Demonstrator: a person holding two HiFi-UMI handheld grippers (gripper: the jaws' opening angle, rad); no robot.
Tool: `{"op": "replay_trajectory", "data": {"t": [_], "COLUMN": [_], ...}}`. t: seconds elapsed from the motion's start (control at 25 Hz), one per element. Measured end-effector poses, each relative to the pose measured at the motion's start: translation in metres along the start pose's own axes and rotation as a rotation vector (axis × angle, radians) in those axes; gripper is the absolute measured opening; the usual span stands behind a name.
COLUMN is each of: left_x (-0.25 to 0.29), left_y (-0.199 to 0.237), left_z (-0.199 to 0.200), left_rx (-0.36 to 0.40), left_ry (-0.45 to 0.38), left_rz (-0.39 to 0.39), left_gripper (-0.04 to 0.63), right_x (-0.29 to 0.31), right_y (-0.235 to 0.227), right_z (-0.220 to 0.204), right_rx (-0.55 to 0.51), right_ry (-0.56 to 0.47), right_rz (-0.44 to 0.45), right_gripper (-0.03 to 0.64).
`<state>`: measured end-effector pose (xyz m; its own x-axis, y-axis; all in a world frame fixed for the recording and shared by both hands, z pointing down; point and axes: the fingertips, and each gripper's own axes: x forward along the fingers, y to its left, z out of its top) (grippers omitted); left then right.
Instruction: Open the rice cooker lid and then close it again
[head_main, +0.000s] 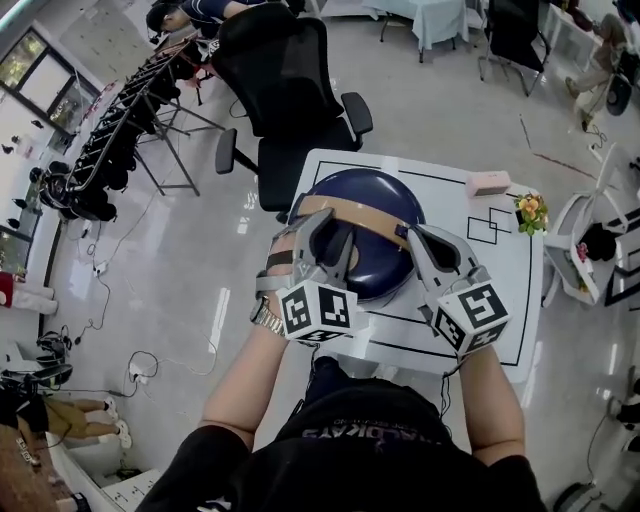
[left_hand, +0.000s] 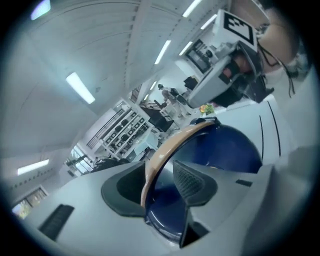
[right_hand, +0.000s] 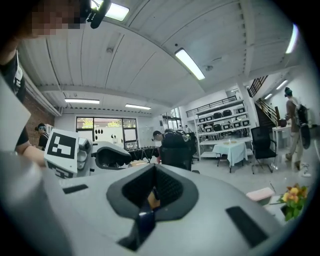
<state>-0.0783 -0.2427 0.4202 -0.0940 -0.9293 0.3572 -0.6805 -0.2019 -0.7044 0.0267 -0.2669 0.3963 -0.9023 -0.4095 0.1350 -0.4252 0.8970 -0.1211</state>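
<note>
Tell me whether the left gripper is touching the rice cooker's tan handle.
Cannot tell. In the left gripper view the handle runs between the left gripper's parted jaws, clear of one but overlapping the other.

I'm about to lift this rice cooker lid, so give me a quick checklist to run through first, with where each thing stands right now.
1. Lid down on the cooker: ok.
2. Left gripper gripping the handle: not ok. Its jaws are apart with the band between them.
3. Right gripper gripping the handle: ok. It is shut, with a tan sliver between its pads.
4. Cooker fully on the table: ok.
5. Pink box and flowers apart from the cooker: ok.
6. Lid latch released: cannot tell.
</note>
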Motion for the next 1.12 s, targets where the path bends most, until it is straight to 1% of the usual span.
{"op": "replay_trajectory", "data": {"t": [0.16, 0.24, 0.32, 0.44, 0.52, 0.68, 0.84, 0.92, 1.12], "left_x": [-0.037, -0.056, -0.074, -0.098, -0.111, -0.139, -0.170, -0.184, -0.212], "left_y": [0.004, 0.006, 0.010, 0.015, 0.017, 0.019, 0.017, 0.015, 0.007], "left_z": [-0.014, -0.021, -0.026, -0.035, -0.042, -0.054, -0.064, -0.069, -0.081], "left_rx": [-0.312, -0.453, -0.560, -0.667, -0.702, -0.715, -0.758, -0.769, -0.758], "left_ry": [-0.028, -0.055, -0.086, -0.122, -0.133, -0.154, -0.204, -0.224, -0.244], "left_rz": [0.015, 0.017, 0.022, 0.030, 0.028, 0.017, -0.034, -0.061, -0.114], "left_gripper": [0.129, 0.069, 0.004, 0.003, 0.003, 0.002, 0.003, 0.003, 0.003], "right_x": [-0.003, -0.002, -0.001, 0.001, 0.004, 0.007, 0.004, 0.000, -0.021], "right_y": [0.018, 0.029, 0.040, 0.056, 0.069, 0.100, 0.138, 0.155, 0.185], "right_z": [0.004, 0.008, 0.011, 0.014, 0.014, 0.016, 0.014, 0.012, 0.002], "right_rx": [-0.021, -0.033, -0.040, -0.035, -0.034, -0.030, -0.027, -0.027, 0.000], "right_ry": [-0.020, -0.028, -0.037, -0.047, -0.051, -0.057, -0.052, -0.050, -0.048], "right_rz": [0.067, 0.094, 0.115, 0.140, 0.155, 0.166, 0.157, 0.141, 0.068], "right_gripper": [0.002, 0.002, 0.002, 0.002, 0.002, 0.002, 0.002, 0.002, 0.002]}}
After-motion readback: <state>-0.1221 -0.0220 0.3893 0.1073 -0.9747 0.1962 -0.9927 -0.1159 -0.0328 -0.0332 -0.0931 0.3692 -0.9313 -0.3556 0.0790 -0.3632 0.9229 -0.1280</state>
